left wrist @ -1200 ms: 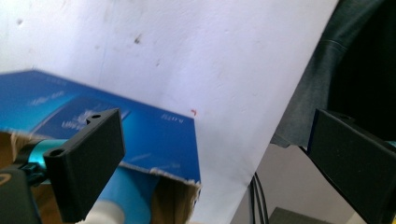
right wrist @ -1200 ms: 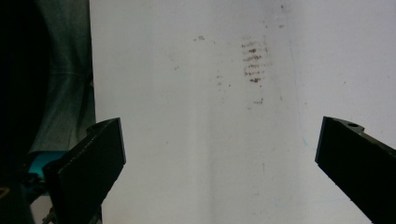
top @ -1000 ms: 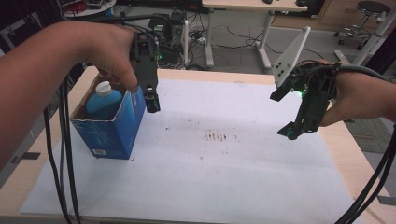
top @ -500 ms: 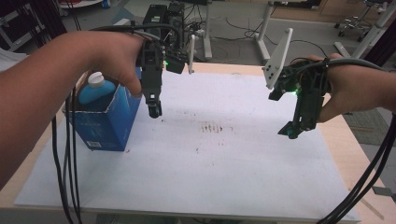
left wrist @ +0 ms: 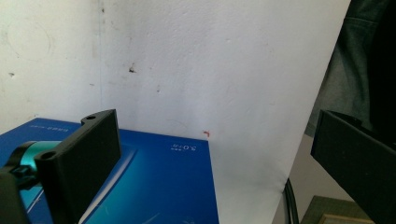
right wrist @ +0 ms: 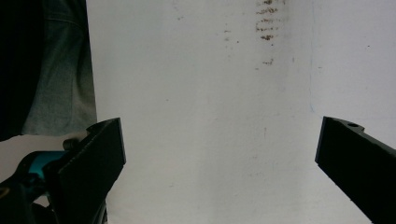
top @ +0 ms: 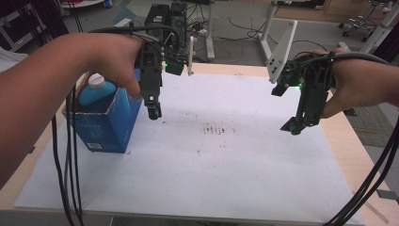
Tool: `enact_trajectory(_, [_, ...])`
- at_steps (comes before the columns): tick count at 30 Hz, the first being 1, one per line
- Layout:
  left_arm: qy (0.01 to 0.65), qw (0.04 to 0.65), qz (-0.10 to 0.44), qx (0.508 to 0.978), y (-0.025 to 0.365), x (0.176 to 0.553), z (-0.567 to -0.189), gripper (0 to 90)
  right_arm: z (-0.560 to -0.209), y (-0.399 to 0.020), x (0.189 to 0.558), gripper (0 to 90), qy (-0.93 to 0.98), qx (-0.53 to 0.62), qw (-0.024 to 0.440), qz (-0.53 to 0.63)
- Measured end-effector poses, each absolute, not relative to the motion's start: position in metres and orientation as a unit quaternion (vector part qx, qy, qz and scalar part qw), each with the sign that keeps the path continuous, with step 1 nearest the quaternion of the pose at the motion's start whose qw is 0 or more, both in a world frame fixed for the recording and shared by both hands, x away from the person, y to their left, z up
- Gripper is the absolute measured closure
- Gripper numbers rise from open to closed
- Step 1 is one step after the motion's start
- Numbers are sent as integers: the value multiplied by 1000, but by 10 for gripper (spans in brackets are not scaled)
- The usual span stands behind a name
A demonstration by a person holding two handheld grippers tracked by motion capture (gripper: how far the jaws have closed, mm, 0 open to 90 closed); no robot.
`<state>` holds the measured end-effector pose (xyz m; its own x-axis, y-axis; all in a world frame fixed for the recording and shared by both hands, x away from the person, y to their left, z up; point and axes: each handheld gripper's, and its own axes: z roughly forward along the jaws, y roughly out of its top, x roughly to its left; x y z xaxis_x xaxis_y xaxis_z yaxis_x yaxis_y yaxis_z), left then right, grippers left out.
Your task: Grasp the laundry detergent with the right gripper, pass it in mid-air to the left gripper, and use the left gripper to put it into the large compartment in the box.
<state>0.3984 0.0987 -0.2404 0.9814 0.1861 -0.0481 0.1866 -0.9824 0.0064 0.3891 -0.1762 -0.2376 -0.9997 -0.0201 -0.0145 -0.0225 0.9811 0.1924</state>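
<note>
Standing on the left part of the white sheet (top: 226,179), the blue carton (top: 110,125) is open-topped and holds a blue bottle (top: 96,92) with a white cap – pale print shows on its side in the left gripper view (left wrist: 154,186). The left gripper (top: 154,112) hangs just right of the carton's top edge, jaws spread wide and holding nothing. The right gripper (top: 292,128) hovers well apart over the sheet's right side, jaws likewise wide and empty. Brown smudges (top: 217,129) mark the sheet between them. Compared with a second ago, the left gripper sits a little farther from the carton – the right one has barely shifted.
</note>
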Motion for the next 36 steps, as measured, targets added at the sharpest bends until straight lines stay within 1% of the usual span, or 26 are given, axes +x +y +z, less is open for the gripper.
enact_trajectory(16, [84,7,-25,996,90,398,-243,16,-235,-180,390,7,994,-4,15,104])
enact_trajectory(24, [88,7,-21,996,93,397,-234,16,-227,-177,387,7,993,-1,25,119])
enact_trajectory(36, [84,13,-33,996,85,399,-238,16,-227,-183,392,7,992,1,27,120])
